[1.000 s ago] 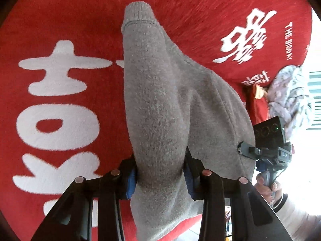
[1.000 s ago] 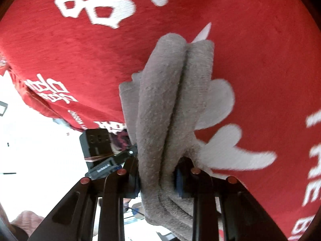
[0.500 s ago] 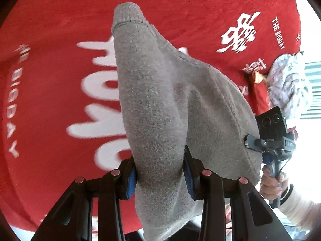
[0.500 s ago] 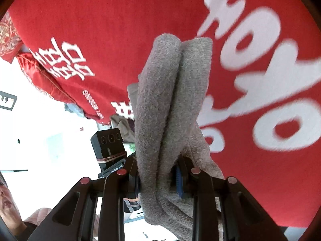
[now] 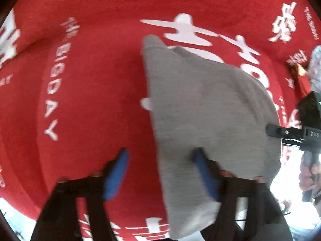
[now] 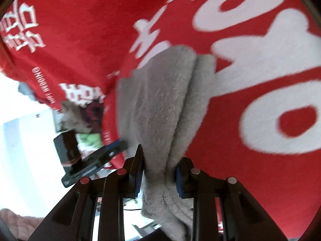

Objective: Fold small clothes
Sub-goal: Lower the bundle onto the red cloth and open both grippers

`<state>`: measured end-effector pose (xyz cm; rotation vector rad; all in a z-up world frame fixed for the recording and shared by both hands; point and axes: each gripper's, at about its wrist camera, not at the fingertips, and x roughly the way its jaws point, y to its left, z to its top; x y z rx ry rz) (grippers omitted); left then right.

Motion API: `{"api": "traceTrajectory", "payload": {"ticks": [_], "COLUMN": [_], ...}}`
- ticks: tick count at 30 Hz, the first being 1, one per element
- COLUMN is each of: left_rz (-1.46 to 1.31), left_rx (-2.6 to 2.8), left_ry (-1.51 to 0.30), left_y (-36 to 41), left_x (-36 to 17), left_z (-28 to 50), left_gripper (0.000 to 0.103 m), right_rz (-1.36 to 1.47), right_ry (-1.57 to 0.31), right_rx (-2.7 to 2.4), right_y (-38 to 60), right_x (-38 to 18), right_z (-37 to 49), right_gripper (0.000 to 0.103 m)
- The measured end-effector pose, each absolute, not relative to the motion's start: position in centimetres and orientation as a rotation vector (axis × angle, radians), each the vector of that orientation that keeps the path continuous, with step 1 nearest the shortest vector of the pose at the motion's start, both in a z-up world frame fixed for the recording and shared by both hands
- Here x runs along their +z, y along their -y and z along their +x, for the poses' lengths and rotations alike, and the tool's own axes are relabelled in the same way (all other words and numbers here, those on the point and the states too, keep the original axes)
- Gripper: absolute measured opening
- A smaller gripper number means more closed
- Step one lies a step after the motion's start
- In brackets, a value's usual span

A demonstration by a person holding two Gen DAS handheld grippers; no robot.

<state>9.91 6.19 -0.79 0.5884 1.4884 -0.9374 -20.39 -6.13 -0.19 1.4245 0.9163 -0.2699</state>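
**Left tongs letting go, right tongs clamped on grey knit**

Left gripper (image 5: 161,172) pointed steeply down at the red cloth (image 5: 90,92), frame blurred. Its jaws were opening, blue pads (image 5: 117,177) well apart. Grey garment (image 5: 200,110) sat between them, lying against the right-hand pad only; left pad was clear of it, red cloth showing in the gap. Garment draped out over the cloth, narrow cuffed end farthest from the camera, one edge running toward the right gripper (image 5: 305,132) at the frame's right side, a hand (image 5: 307,174) below it.

Right wrist view: right gripper (image 6: 159,177) was narrowly closed, both pads pressed into a bunched fold of the garment (image 6: 164,100). Fabric stood in two thick ridges ahead of the fingers and hung below them. Red cloth (image 6: 230,170) with white lettering lay underneath. Left gripper (image 6: 90,158) showed at left, blurred.
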Motion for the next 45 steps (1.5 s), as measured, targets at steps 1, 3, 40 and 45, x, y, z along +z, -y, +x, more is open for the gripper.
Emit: {"api": "traceTrajectory", "payload": {"ticks": [1,3,40,45], "left_rz": [0.590,0.580,0.643,0.692], "left_rx": [-0.930,-0.905,-0.801,-0.782], "left_ry": [-1.480,-1.479,-1.500,-1.467], "left_y": [-6.6,-7.1,-8.6,-9.1], "left_x": [-0.7,-0.3,2.0,3.1], "left_z": [10.1,10.3,5.6,4.6], "left_gripper": [0.079,0.079,0.103,0.103], "right_rz": [1.347,1.236,0.904,0.903], "right_ry": [-0.972,-1.047,-1.257,-1.278], "right_rx": [-0.323,-0.405,-0.599,-0.608], "right_y": [6.2,6.2,-2.6,-2.7], "right_x": [0.3,1.1,3.4,4.0], "right_z": [-20.4,-20.2,-21.0,-20.5], "right_gripper": [0.034,0.040,0.000,0.003]}}
